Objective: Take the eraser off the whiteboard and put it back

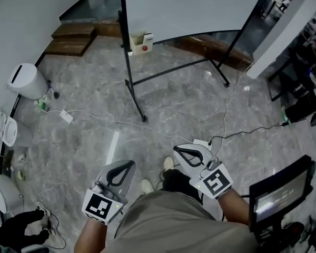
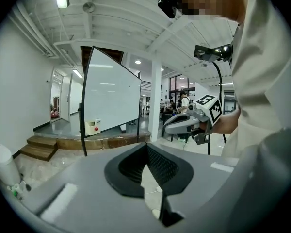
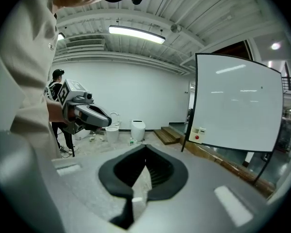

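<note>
Bright, even light from ceiling tubes (image 3: 136, 34); gripper views fisheye-warped with black corners; floor glare (image 1: 111, 146) lower left centre.

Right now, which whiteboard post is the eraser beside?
The left post in the head view; the eraser sits beside it, far from the right post.

We hold the left hand-held gripper (image 1: 117, 174) and the right hand-held gripper (image 1: 188, 154) low and close to our body, side by side, both pointing forward and slightly down. Their jaws are closed together, with nothing between them.
</note>
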`<act>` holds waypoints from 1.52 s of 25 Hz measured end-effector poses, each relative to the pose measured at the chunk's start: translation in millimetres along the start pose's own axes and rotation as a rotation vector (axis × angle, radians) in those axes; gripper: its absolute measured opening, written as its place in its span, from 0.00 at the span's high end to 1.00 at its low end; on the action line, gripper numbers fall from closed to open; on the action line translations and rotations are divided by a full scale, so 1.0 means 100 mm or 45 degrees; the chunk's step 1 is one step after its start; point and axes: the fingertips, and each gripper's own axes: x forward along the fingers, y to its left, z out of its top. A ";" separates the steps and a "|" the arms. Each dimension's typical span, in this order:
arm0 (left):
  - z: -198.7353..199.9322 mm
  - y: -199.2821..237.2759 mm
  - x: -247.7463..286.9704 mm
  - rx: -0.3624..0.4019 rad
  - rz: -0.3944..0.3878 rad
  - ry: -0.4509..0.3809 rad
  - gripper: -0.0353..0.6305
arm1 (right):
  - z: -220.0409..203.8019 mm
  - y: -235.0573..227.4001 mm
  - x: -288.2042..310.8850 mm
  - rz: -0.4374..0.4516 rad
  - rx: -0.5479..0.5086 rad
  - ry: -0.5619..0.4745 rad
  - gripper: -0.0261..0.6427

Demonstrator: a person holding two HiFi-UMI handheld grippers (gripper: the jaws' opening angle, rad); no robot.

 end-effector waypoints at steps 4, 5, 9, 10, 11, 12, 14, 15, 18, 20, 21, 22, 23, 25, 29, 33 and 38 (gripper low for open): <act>-0.01 -0.24 -0.11 0.017 -0.021 0.002 0.94 | 0.06 0.20 -0.23 0.004 -0.020 -0.011 0.96; 0.00 -0.30 -0.12 0.016 -0.023 0.002 0.94 | 0.07 0.22 -0.28 0.008 -0.026 -0.016 0.96; 0.04 -0.55 -0.03 0.021 -0.028 0.004 0.94 | 0.09 0.23 -0.48 0.037 -0.041 -0.048 0.96; 0.05 -0.63 0.00 0.018 -0.025 0.006 0.94 | 0.09 0.22 -0.55 0.047 -0.043 -0.056 0.96; 0.07 -0.71 0.05 0.012 -0.020 0.007 0.94 | 0.08 0.19 -0.63 0.056 -0.047 -0.063 0.96; 0.09 -0.80 0.10 0.006 -0.016 0.005 0.94 | 0.07 0.16 -0.73 0.065 -0.054 -0.066 0.96; 0.15 -1.00 0.21 0.000 -0.005 -0.004 0.94 | 0.02 0.08 -0.94 0.076 -0.066 -0.069 0.96; 0.16 -1.10 0.26 -0.002 -0.001 -0.009 0.94 | -0.01 0.04 -1.04 0.075 -0.067 -0.075 0.96; 0.11 -1.33 0.40 0.001 0.004 -0.022 0.94 | -0.16 -0.02 -1.26 0.070 -0.078 -0.090 0.96; 0.13 -1.52 0.52 0.002 0.005 -0.027 0.94 | -0.24 -0.09 -1.45 0.072 -0.093 -0.090 0.96; 0.18 -1.63 0.59 0.000 0.007 -0.026 0.94 | -0.27 -0.16 -1.57 0.073 -0.086 -0.091 0.96; 0.23 -1.74 0.65 -0.004 0.011 -0.024 0.94 | -0.29 -0.22 -1.70 0.076 -0.076 -0.092 0.96; 0.27 -1.85 0.71 -0.008 0.016 -0.021 0.94 | -0.31 -0.27 -1.80 0.082 -0.071 -0.095 0.96; 0.30 -2.00 0.78 -0.005 0.038 -0.010 0.94 | -0.33 -0.33 -1.97 0.097 -0.076 -0.109 0.96; 0.26 -2.21 0.87 0.000 0.085 0.016 0.94 | -0.44 -0.38 -2.19 0.123 -0.089 -0.116 0.96; 0.28 -2.38 0.94 0.006 0.091 -0.001 0.94 | -0.50 -0.41 -2.33 0.135 -0.095 -0.129 0.96; 0.31 -2.57 0.96 -0.007 0.080 0.000 0.94 | -0.52 -0.40 -2.51 0.144 -0.109 -0.135 0.96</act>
